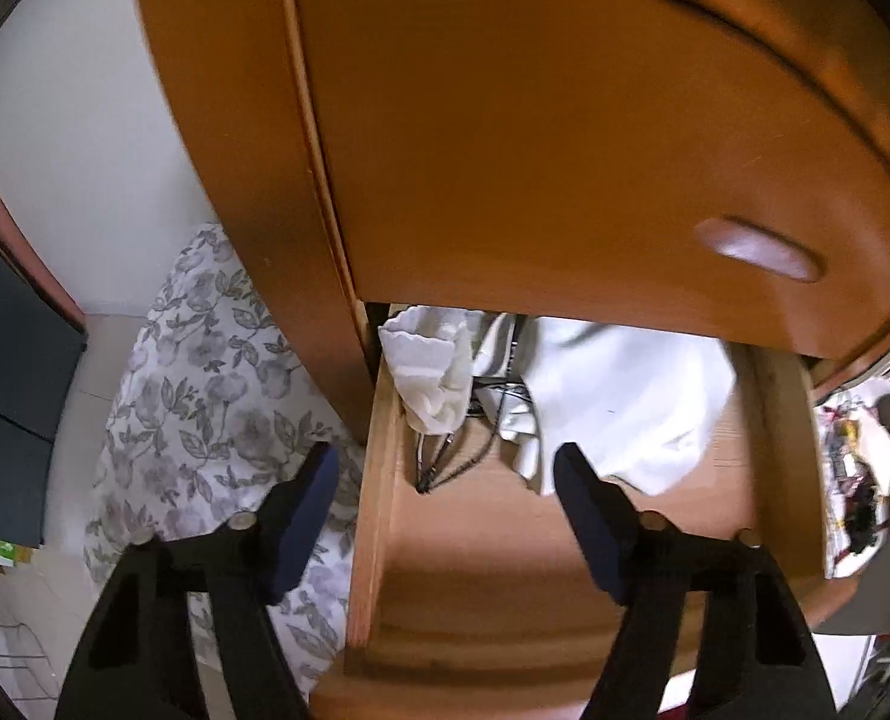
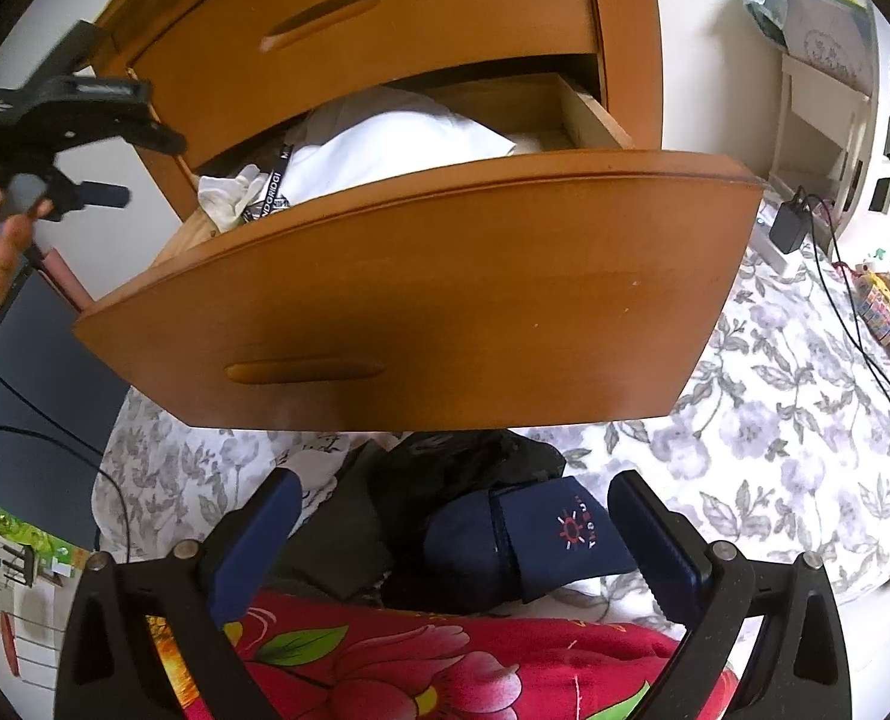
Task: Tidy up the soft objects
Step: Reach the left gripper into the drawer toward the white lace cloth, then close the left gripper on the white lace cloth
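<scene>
**Drawer open, soft things waiting**

Floral bedding (image 2: 763, 420) spreads under a wooden chest whose lower drawer (image 2: 432, 300) stands pulled out. Inside lie a white garment (image 1: 619, 396), a crumpled white cloth (image 1: 426, 372) and a dark lanyard (image 2: 273, 186), loosely heaped toward the back. My left gripper (image 1: 445, 468) hovers over the drawer's bare front floor, jaws apart, nothing between them. My right gripper (image 2: 451, 516) hangs released above the pile on the bed: a navy folded piece (image 2: 559, 534), black clothes (image 2: 463, 462) and a red floral blanket (image 2: 420, 660). I judge 1 item next: pinch the navy piece, lift it clear of the drawer front, drop it in.
</scene>
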`<state>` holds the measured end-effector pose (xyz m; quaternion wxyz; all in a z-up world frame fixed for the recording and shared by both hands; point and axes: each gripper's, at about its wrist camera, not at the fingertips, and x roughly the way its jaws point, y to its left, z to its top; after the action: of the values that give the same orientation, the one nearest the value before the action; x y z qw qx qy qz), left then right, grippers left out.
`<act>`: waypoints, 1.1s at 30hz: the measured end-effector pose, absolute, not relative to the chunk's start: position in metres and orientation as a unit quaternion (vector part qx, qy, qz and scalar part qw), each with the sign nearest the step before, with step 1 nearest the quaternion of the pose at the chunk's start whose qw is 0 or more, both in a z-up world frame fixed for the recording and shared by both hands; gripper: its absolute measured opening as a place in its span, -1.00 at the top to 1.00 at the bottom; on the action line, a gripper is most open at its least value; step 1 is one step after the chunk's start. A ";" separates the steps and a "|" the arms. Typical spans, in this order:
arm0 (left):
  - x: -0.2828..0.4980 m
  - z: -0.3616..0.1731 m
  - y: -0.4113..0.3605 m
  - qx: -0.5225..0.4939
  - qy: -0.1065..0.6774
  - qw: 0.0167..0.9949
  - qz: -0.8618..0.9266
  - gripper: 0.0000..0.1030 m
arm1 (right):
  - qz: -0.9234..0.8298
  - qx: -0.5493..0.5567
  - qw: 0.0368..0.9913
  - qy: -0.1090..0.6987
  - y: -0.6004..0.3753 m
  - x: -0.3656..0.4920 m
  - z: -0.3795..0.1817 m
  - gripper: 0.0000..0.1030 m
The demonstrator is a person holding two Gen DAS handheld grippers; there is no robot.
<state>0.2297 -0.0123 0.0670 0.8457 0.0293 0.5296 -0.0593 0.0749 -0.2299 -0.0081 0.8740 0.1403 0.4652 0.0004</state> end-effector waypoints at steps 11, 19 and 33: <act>0.263 0.037 -0.004 0.020 0.541 0.840 -0.035 -0.25 | 0.012 0.153 0.868 0.472 -0.231 0.078 -0.012 -1.00; 0.275 0.025 -0.012 0.048 0.533 0.844 -0.033 -0.06 | 0.018 0.159 0.864 0.478 -0.231 0.080 -0.015 -1.00; 0.282 0.018 -0.014 0.069 0.520 0.851 -0.002 0.58 | 0.020 0.163 0.860 0.483 -0.231 0.082 -0.018 -1.00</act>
<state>0.2818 -0.0139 0.0180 0.8513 0.0685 0.5202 -0.0019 0.0824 -0.2314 -0.0177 0.8603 0.1633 0.4826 0.0202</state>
